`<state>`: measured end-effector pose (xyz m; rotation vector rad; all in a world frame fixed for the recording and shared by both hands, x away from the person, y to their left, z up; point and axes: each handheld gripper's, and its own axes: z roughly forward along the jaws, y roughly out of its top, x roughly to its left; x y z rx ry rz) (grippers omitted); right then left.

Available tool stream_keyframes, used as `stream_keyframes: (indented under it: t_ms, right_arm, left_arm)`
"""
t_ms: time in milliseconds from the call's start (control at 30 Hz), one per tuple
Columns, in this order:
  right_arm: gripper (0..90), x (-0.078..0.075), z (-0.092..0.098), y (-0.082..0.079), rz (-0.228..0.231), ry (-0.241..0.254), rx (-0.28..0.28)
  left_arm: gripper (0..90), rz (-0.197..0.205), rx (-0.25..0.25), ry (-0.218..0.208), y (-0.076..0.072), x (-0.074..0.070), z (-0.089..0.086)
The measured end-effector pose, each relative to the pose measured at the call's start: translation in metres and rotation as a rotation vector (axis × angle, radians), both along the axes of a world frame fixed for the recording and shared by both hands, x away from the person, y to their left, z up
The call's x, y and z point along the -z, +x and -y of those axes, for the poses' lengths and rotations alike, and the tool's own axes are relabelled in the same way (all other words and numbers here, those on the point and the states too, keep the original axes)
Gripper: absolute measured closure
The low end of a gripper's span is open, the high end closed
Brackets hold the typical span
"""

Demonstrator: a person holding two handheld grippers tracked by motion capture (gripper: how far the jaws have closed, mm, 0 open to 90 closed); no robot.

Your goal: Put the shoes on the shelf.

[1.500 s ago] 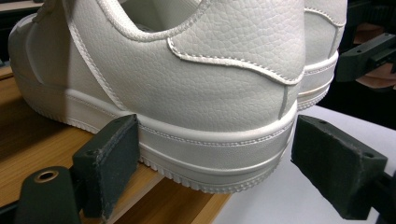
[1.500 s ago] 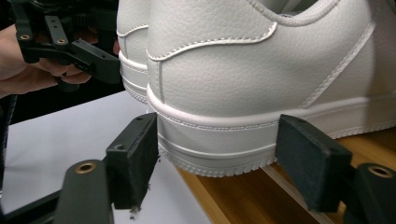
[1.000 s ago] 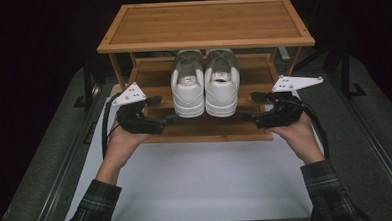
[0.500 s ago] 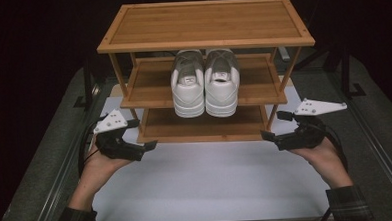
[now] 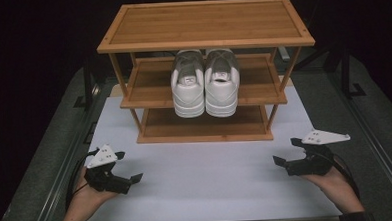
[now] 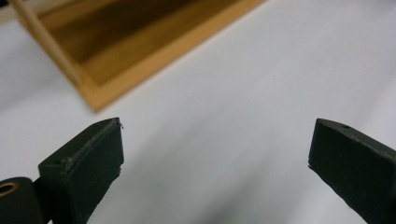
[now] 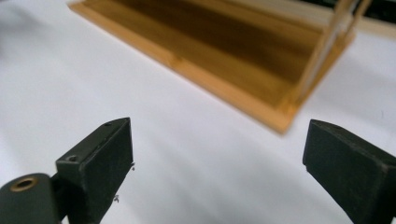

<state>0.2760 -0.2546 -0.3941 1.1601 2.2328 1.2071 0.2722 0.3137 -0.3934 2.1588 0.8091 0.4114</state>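
- Pair of white shoes (image 5: 205,83) on the middle shelf (image 5: 148,92) of the wooden rack (image 5: 205,22), roughly centred, side by side and touching, heels toward the person and overhanging the shelf's front edge a little.
- Top and bottom shelves bare. Rack stands at the far end of the white mat (image 5: 202,183).
- Progress, by my reading: placing looks done. Shoes sit level and square, nothing grips them. At most a small push deeper onto the shelf is left.
- Left gripper (image 5: 129,179): low over the mat's near left corner, well apart from the rack, held in the person's hand, pointing inward to the right. Jaws spread wide, nothing between them; in the left gripper view, bare mat lies beyond them.
- Right gripper (image 5: 284,152): near right side of the mat, pointing inward to the left, mirroring the other. Jaws likewise released and empty; the right gripper view looks toward the rack's bottom shelf (image 7: 219,42).
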Motion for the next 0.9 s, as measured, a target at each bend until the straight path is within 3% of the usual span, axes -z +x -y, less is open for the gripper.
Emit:
stream_keyframes:
  t_ms: [133,300,467,500,600,900]
  right_arm:
    - [2.7,0.021,0.007,-0.006,-0.045,-0.03,0.029]
    - [2.0,0.04,0.01,-0.013,-0.093,-0.072,0.045]
    - [2.0,0.06,0.014,-0.016,-0.142,-0.124,0.068]
    - [2.0,0.063,0.014,-0.017,-0.139,-0.138,0.067]
    - [2.0,0.064,0.012,-0.018,-0.126,-0.161,0.067]
    - [1.9,0.064,0.012,-0.019,-0.123,-0.16,0.069]
  left_arm:
    - [2.2,-0.022,-0.023,0.057,-0.004,0.019,-0.01]
    - [1.0,-0.065,-0.062,0.059,-0.006,0.04,-0.022]
    - [0.0,-0.083,-0.089,0.09,-0.008,0.056,-0.032]
    - [0.0,-0.086,-0.094,0.063,-0.009,0.057,-0.035]
    - [0.0,-0.085,-0.098,0.072,-0.009,0.057,-0.034]
    - [0.0,-0.086,-0.097,0.073,-0.009,0.058,-0.035]
